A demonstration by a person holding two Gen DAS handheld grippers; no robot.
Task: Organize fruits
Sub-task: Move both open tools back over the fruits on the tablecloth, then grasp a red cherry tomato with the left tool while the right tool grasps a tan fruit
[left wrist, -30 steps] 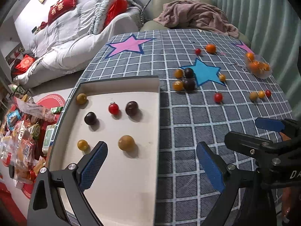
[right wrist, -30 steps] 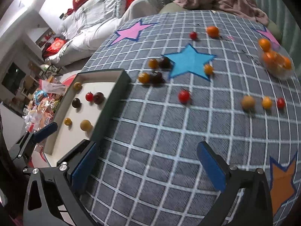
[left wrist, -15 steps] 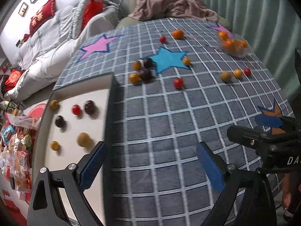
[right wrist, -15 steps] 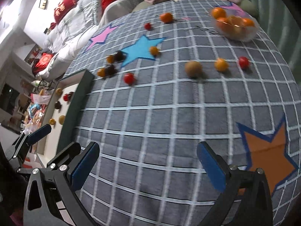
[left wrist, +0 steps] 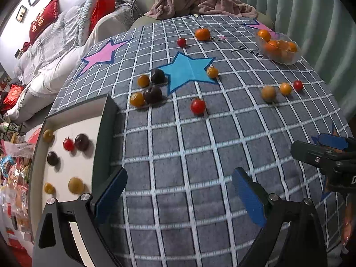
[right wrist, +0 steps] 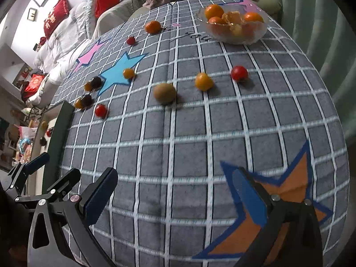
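Note:
Small fruits lie scattered on the grey checked tablecloth [left wrist: 178, 146]: a red tomato [left wrist: 197, 106], two dark plums [left wrist: 153, 94] with orange fruits beside them, and a brown fruit [right wrist: 164, 93], an orange one [right wrist: 203, 81] and a red one [right wrist: 239, 73] in a row. A white tray [left wrist: 73, 169] with a dark rim at the left holds several fruits. My left gripper [left wrist: 180, 195] is open and empty over bare cloth beside the tray. My right gripper [right wrist: 175, 198] is open and empty above the cloth near the orange star [right wrist: 289, 191].
A clear bowl of oranges [right wrist: 233, 25] stands at the far right edge. One loose orange [left wrist: 202, 34] and a red tomato [left wrist: 181, 42] lie at the back. A sofa and a chair with a blanket [left wrist: 200, 0] stand beyond the table. Clutter lies on the floor at left.
Both grippers have swung right, away from the tray. The tray has shifted to the left edge of both views and the scattered fruits and bowl have come nearer. Both stay open.

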